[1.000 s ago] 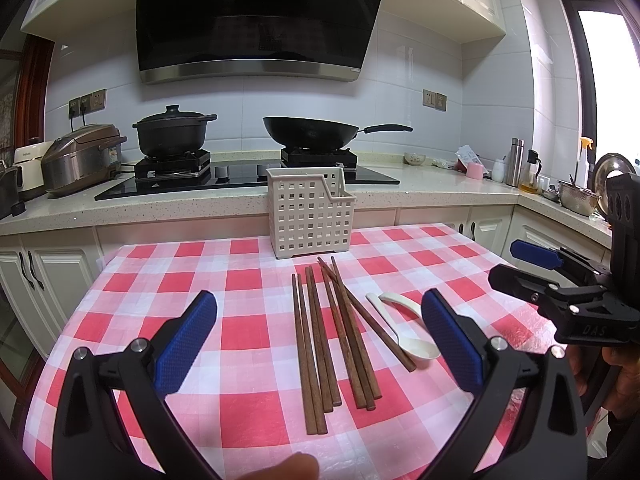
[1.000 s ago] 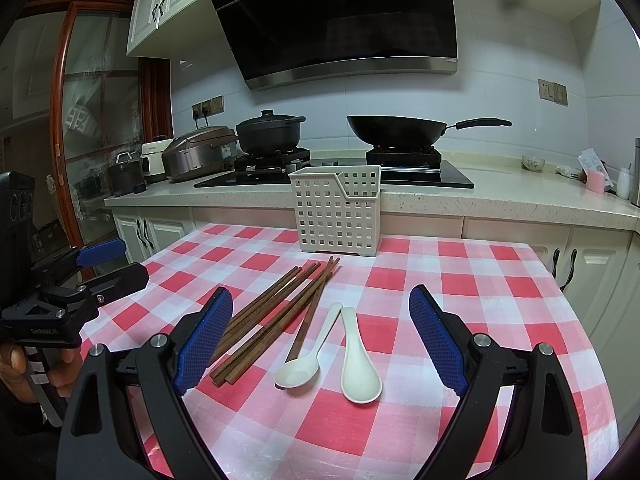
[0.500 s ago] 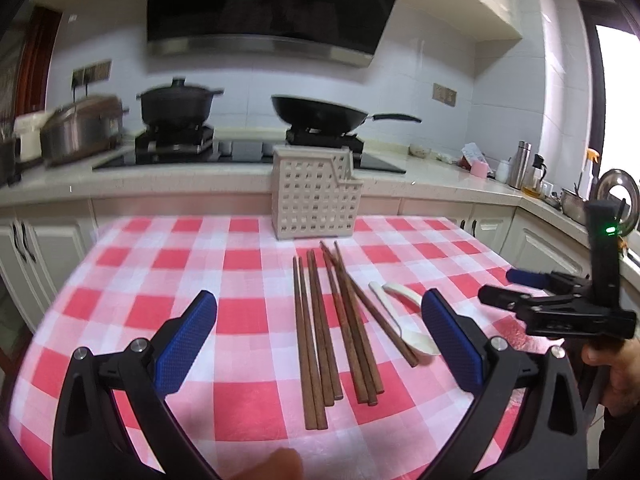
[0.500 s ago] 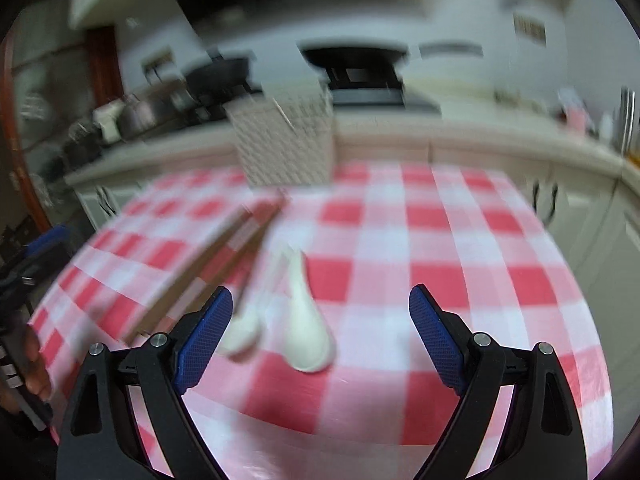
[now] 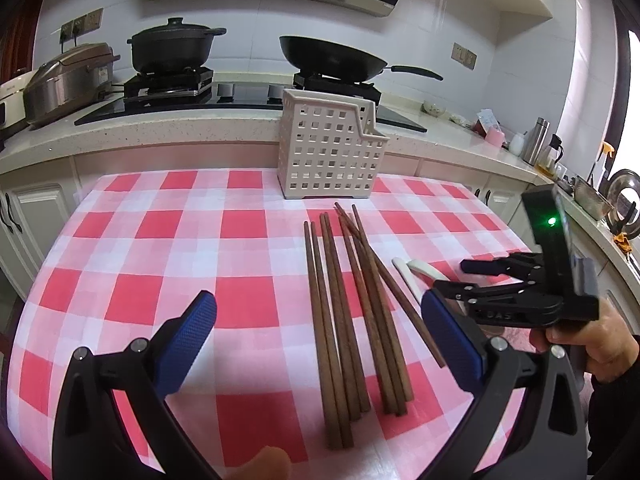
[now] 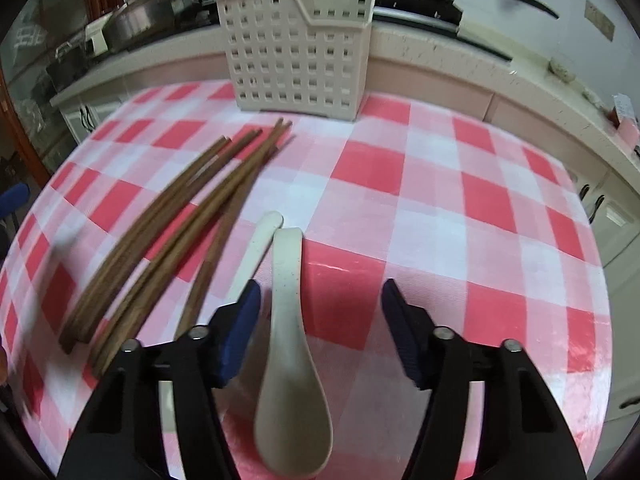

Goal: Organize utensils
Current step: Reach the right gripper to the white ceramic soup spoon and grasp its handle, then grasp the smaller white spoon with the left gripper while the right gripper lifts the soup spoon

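Nothing is sorted yet: the chopsticks (image 5: 352, 312) and both ceramic spoons (image 6: 290, 320) lie mid-frame on the desk (image 5: 160, 240), the perforated holder (image 5: 330, 146) above. The right tongs (image 6: 320, 320) have just been closing, straddling one spoon without touching; the left tongs (image 5: 320, 344) gape wide.

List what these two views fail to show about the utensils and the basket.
- Left spoon: bowl hidden behind the right gripper finger, right wrist view.
- Both spoons: bowls blocked by the left gripper pad and right gripper, left wrist view.
- Chopsticks: motion-blurred, count unclear, right wrist view.
- Basket: inside unseen, both views.
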`<action>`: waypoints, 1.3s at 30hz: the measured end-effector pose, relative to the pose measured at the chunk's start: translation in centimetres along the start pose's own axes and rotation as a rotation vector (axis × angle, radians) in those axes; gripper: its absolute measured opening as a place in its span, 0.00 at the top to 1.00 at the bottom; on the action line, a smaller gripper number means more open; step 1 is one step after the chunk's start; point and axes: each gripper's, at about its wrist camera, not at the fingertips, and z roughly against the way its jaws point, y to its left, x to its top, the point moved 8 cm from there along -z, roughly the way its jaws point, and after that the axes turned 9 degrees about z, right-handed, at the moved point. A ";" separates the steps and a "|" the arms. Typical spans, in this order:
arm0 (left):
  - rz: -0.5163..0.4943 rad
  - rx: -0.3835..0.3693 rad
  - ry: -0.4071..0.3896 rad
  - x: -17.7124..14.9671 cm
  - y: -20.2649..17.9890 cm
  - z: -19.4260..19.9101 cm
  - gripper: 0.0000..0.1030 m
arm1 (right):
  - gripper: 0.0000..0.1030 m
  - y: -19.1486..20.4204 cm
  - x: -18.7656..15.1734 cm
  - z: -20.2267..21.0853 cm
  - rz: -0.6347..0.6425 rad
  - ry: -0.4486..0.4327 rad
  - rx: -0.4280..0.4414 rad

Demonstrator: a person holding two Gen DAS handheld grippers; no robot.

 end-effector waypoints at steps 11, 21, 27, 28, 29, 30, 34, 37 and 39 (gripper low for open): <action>-0.079 -0.034 0.076 1.4 -3.5 -3.8 0.29 | 0.89 -0.8 0.1 0.4 -0.063 -0.059 0.028; -0.175 -0.082 0.231 -0.5 -9.9 -9.4 0.61 | 0.90 -3.5 -1.2 6.3 -0.157 -0.204 -0.013; -0.191 -0.061 0.316 -2.3 -11.2 -12.8 0.72 | 0.90 -4.4 -1.9 8.3 -0.186 -0.255 -0.013; -0.192 -0.054 0.325 -2.5 -11.3 -13.3 0.72 | 0.90 -4.4 -1.9 8.4 -0.188 -0.259 -0.013; -0.192 -0.045 0.332 -2.6 -11.3 -13.8 0.72 | 0.90 -4.5 -2.0 8.6 -0.190 -0.263 -0.013; -0.192 -0.037 0.338 -2.7 -11.2 -14.2 0.72 | 0.90 -4.6 -2.0 8.8 -0.191 -0.267 -0.012; -0.204 -0.002 0.342 -2.8 -11.3 -15.5 0.72 | 0.90 -5.0 -2.0 9.7 -0.192 -0.290 -0.017; -0.218 0.020 0.340 -2.7 -11.4 -15.9 0.85 | 0.90 -4.9 -1.9 9.9 -0.191 -0.294 -0.021; -0.198 -0.004 0.350 -2.6 -11.3 -15.7 0.87 | 0.90 -5.0 -1.9 9.9 -0.189 -0.295 -0.021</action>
